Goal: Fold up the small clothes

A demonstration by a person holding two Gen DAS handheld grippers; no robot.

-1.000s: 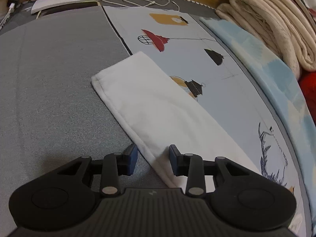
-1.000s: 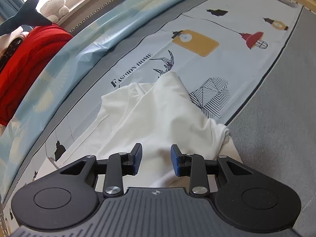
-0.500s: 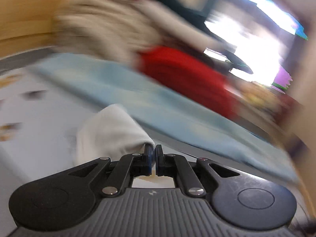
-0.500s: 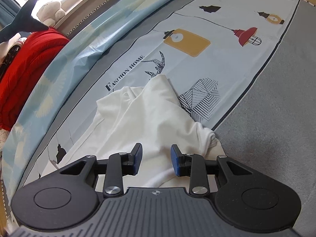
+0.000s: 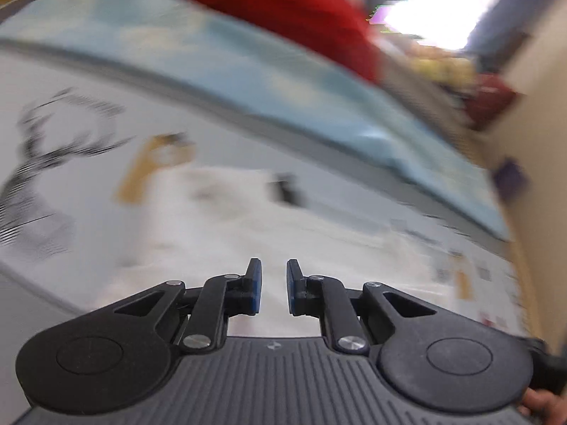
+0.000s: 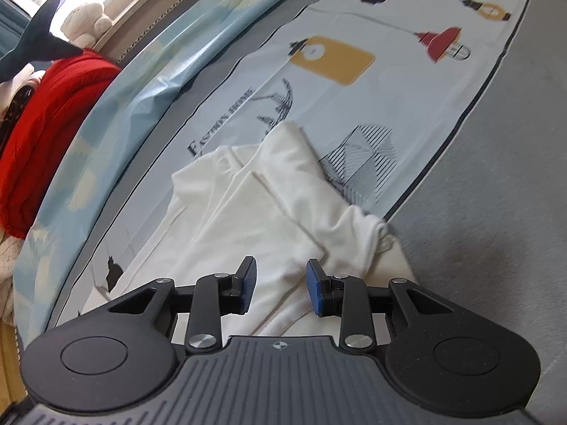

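The garment (image 6: 283,212) just ahead of the right gripper (image 6: 280,279) is soft, matt white cloth, smooth with shallow creases and stitched hems. Under it lies a printed sheet (image 6: 407,81) of smooth, slightly sheened fabric. To the gripper's right the grey cover (image 6: 496,212) is a coarser, matt weave. Far left, the red blanket (image 6: 46,124) looks plush and thick. Both grippers are matt black plastic with ribbed bodies, bright metal pins and blue rubbery pads (image 6: 317,294). Ahead of the left gripper (image 5: 273,285) everything is blurred; only pale cloth shows.
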